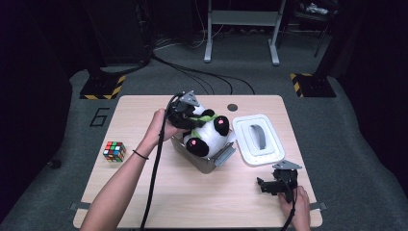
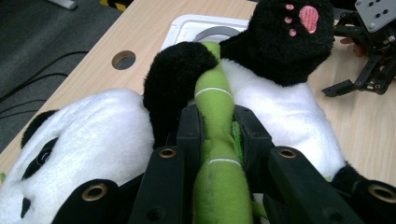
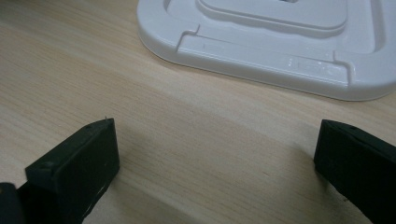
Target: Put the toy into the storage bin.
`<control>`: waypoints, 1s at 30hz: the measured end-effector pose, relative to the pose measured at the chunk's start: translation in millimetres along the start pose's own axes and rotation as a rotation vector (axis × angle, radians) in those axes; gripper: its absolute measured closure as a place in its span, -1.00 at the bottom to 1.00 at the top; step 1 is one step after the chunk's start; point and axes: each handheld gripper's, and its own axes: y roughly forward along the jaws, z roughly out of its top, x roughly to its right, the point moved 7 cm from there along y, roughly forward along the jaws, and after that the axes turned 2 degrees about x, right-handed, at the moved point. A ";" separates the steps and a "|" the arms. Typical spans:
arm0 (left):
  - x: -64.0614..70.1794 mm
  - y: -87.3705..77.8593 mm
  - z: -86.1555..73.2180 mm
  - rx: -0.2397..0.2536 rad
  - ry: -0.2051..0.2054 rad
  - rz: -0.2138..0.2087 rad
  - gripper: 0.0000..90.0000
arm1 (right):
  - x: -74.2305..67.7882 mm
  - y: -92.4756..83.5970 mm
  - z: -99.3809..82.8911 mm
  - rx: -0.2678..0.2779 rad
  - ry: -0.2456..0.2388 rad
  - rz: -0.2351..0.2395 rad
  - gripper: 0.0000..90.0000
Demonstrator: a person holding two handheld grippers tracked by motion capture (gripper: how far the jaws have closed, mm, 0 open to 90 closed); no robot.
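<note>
- At mid-table, a plush panda (image 1: 204, 131) lies half in, half over a grey open box (image 1: 208, 161); its black feet with pink pads stick up toward the right, its head lies at the far left side.
- Along the panda's belly runs a green stuffed bamboo stalk (image 2: 215, 140); the left gripper (image 1: 182, 113) has its jaws clamped narrowly on that stalk, one black jaw on each side, pads pressing into the fabric.
- Just right of the box, touching or nearly touching its flap, lies the white lid (image 1: 258, 139) with its grey handle facing up.
- Near the right front edge, the right gripper (image 1: 265, 186) rests low over bare wood; its jaws stand wide apart with nothing between them, the lid's rim just beyond.
- Far off at the left edge of the table (image 1: 144, 202) sits a colour cube (image 1: 114, 150), well apart from the work.
- The step in hand looks to be settling the toy down into the box; the body is bulkier than the opening, so the next move likely calls for pressing feet and head below the rim, then releasing the stalk; after that the idle right gripper is well placed to take the lid by its handle.
</note>
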 end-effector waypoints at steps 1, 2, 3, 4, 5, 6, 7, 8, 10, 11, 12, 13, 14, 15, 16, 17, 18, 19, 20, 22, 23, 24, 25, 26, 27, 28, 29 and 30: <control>-0.4 0.7 0.0 -0.002 -0.003 0.001 0.66 | 0.0 0.0 0.0 0.000 0.000 0.000 -1.00; -0.6 1.7 -0.2 -0.004 -0.004 0.000 0.66 | 0.0 0.0 0.0 0.000 0.000 0.000 -1.00; -0.9 3.1 -0.1 -0.005 -0.008 -0.001 0.66 | 0.0 0.0 0.0 0.000 0.000 0.000 -1.00; -0.9 4.6 -0.5 -0.008 -0.016 -0.004 0.66 | 0.0 0.0 0.0 0.000 0.000 0.000 -1.00; -1.1 6.3 -0.6 -0.009 -0.018 -0.006 0.66 | 0.0 0.0 0.0 0.000 0.000 -0.001 -1.00; -1.2 7.5 -1.0 -0.016 -0.019 -0.009 0.66 | 0.0 0.0 0.0 0.000 0.000 -0.001 -1.00; -1.1 9.7 -0.7 -0.012 -0.021 -0.006 0.66 | 0.0 0.0 0.0 0.000 0.000 -0.001 -1.00; -0.7 10.8 -0.9 -0.019 -0.022 -0.013 0.66 | 0.0 0.0 0.0 0.000 0.000 0.000 -1.00; -0.5 13.1 -1.0 -0.023 -0.021 -0.014 0.66 | 0.1 0.0 0.0 0.000 0.000 -0.001 -1.00; -0.3 13.7 -1.3 -0.029 -0.023 -0.018 0.65 | 0.0 0.0 0.0 0.000 0.000 -0.001 -1.00; 0.1 15.3 -1.2 -0.023 -0.029 -0.015 0.65 | 0.1 0.0 0.0 0.000 0.000 0.000 -1.00; 0.1 16.1 -1.6 -0.027 -0.027 -0.019 0.65 | 0.0 0.0 0.0 0.000 0.000 0.000 -1.00; 0.4 17.2 -2.1 -0.030 -0.027 -0.020 0.65 | 0.0 0.0 0.0 0.000 0.000 0.000 -1.00; 1.0 18.4 -2.8 -0.033 -0.026 -0.022 0.64 | 0.0 0.0 0.0 0.000 0.000 0.000 -1.00; 1.6 19.9 -3.4 -0.034 -0.028 -0.025 0.63 | 0.0 0.0 0.0 0.000 0.000 0.000 -1.00; 1.8 21.4 -4.1 -0.036 -0.026 -0.027 0.63 | 0.0 0.0 0.0 0.000 0.000 0.000 -1.00; 2.7 23.0 -5.0 -0.039 -0.030 -0.032 0.62 | 0.0 0.0 0.0 0.000 -0.001 0.000 -1.00; 3.5 24.7 -5.9 -0.040 -0.034 -0.033 0.61 | 0.0 0.0 0.0 0.000 0.000 0.000 -1.00; 4.1 25.9 -6.7 -0.041 -0.033 -0.037 0.60 | 0.0 0.0 0.0 0.000 0.000 0.000 -1.00; 4.1 27.5 -7.4 -0.035 -0.032 -0.035 0.58 | 0.0 0.0 0.0 0.000 0.000 0.000 -1.00; 4.0 27.7 -7.4 -0.031 -0.035 -0.038 0.56 | 0.0 0.0 0.0 0.000 0.000 0.000 -1.00; 3.5 27.6 -7.6 -0.032 -0.032 -0.038 0.51 | 0.0 0.0 0.0 0.000 0.000 0.000 -1.00; 2.8 27.7 -7.3 -0.026 -0.038 -0.030 0.42 | 0.0 0.0 0.0 0.000 0.000 0.000 -1.00; 1.8 26.8 -6.9 -0.021 -0.042 -0.021 0.29 | 0.0 0.0 0.0 0.000 0.000 0.000 -1.00; 1.3 25.7 -6.6 -0.012 -0.046 -0.015 0.17 | -0.1 0.1 0.2 0.001 0.004 -0.002 -1.00; 0.3 23.7 -6.7 -0.009 -0.055 -0.002 0.06 | -0.5 0.0 0.2 0.000 0.008 -0.001 -1.00; -1.8 21.2 -6.2 0.005 -0.058 0.018 -0.06 | -0.3 0.1 0.2 0.001 0.006 -0.001 -1.00; -3.2 17.9 -5.9 0.022 -0.071 0.023 -0.16 | -0.1 0.0 0.1 0.001 0.001 -0.001 -1.00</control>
